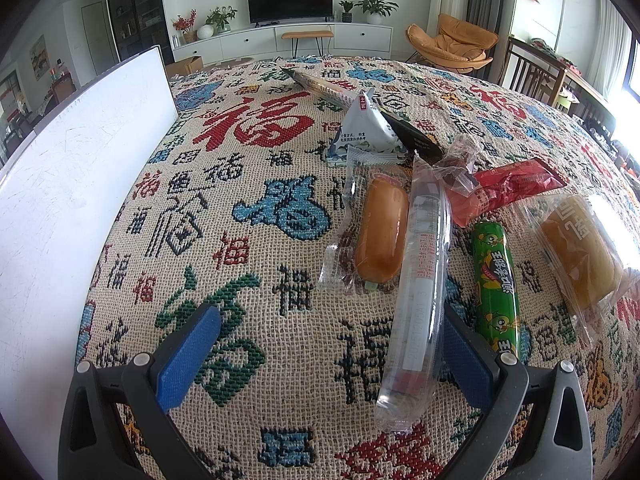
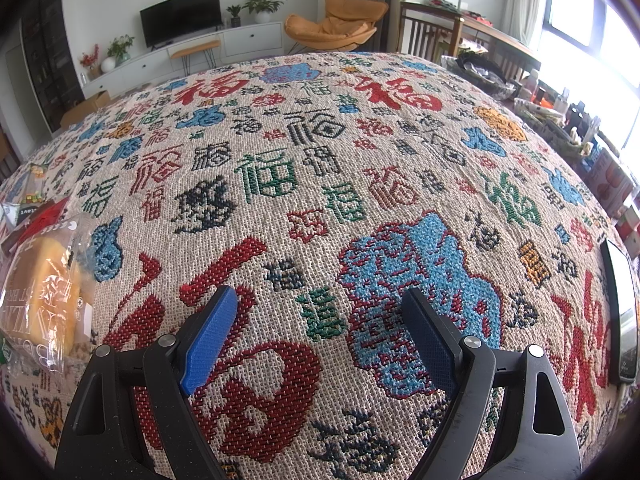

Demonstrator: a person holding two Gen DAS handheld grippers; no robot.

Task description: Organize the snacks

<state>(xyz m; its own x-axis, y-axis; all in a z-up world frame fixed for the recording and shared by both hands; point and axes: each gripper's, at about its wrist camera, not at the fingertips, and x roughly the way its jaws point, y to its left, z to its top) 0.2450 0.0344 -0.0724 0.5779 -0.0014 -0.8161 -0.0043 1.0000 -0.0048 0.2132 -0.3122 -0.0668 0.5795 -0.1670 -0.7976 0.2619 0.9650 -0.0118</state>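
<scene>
Two grippers, both spread wide with nothing between the blue pads. The left gripper [image 1: 332, 344] hovers low over the woven tablecloth covered in red, blue and green characters [image 1: 240, 184], and most of the snacks sit ahead of it and off to its right. Closest is a long clear plastic sleeve with a white stick inside [image 1: 420, 280], its near end lying just inside the right finger [image 1: 464, 356], not pinched. Just left of that sleeve is an orange-brown bun in a clear wrapper [image 1: 380, 236]. On the other side lies a green sausage stick with cartoon print [image 1: 494, 284], then a yellow bread slice in a clear bag [image 1: 580, 256] further right. Behind those are a red foil packet [image 1: 512, 188], a white-grey triangular pouch [image 1: 368, 128] leaning against a black packet [image 1: 412, 132], and a long thin packet [image 1: 320, 86] furthest out. A big white flat board [image 1: 80, 160] stands well off to the left. The right gripper [image 2: 320, 324] hangs over a bare stretch of cloth, with the bagged bread [image 2: 44, 292] far to its left and a dark phone-like slab [image 2: 620, 312] at the right edge.
</scene>
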